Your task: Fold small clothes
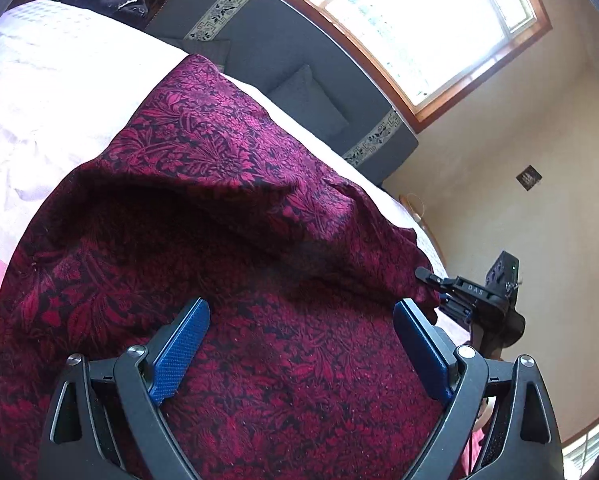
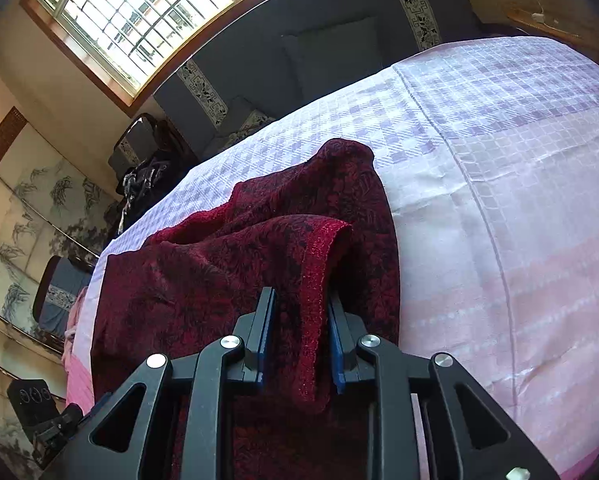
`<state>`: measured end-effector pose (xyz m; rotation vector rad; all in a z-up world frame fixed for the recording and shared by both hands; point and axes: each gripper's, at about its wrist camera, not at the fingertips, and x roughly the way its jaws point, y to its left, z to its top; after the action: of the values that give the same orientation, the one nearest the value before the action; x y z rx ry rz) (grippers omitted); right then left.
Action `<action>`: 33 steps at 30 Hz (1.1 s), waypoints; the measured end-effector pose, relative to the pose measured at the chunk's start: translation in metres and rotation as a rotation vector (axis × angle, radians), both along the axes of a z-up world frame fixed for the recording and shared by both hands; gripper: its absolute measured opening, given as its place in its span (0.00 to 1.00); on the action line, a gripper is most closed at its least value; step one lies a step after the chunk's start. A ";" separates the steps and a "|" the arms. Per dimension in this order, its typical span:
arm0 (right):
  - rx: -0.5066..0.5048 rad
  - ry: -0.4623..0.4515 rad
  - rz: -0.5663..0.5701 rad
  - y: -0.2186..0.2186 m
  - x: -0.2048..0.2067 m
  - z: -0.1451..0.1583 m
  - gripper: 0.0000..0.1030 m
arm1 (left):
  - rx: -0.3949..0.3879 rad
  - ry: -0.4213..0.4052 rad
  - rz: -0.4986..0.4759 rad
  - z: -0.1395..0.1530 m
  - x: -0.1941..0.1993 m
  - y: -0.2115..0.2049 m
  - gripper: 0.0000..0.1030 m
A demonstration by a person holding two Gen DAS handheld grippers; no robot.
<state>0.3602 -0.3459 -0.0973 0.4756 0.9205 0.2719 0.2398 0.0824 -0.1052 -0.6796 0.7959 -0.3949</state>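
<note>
We hold the right hand-held gripper (image 2: 299,316) clamped on the cloth (image 1: 227,208) hem; the left hand-held gripper (image 1: 301,320) gapes over it on the bed (image 2: 499,208).

Two close wrist views across the same red garment (image 1: 239,208) and bed (image 2: 499,184).

Bare checked bedsheet (image 2: 499,160) is lying open right of the red garment (image 2: 259,248); raised fold is blocking centre; grey sofa (image 1: 283,48) is hemming the bed's far edge.
</note>
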 end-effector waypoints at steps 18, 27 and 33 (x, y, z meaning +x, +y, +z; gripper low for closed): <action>0.164 0.008 -0.062 -0.019 -0.020 0.005 0.25 | 0.079 0.005 0.124 0.012 -0.020 0.051 0.90; 0.294 -0.220 0.122 -0.031 -0.236 0.078 0.59 | 0.228 -0.032 -0.025 0.060 -0.160 0.066 0.90; 0.313 -0.317 0.105 -0.052 -0.370 0.120 0.79 | 0.030 -0.119 -0.107 0.110 -0.267 0.067 0.90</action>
<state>-0.0097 -0.3981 0.0222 0.6513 0.5947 0.5749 -0.0275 0.1493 0.0045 -0.5812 0.7255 -0.5153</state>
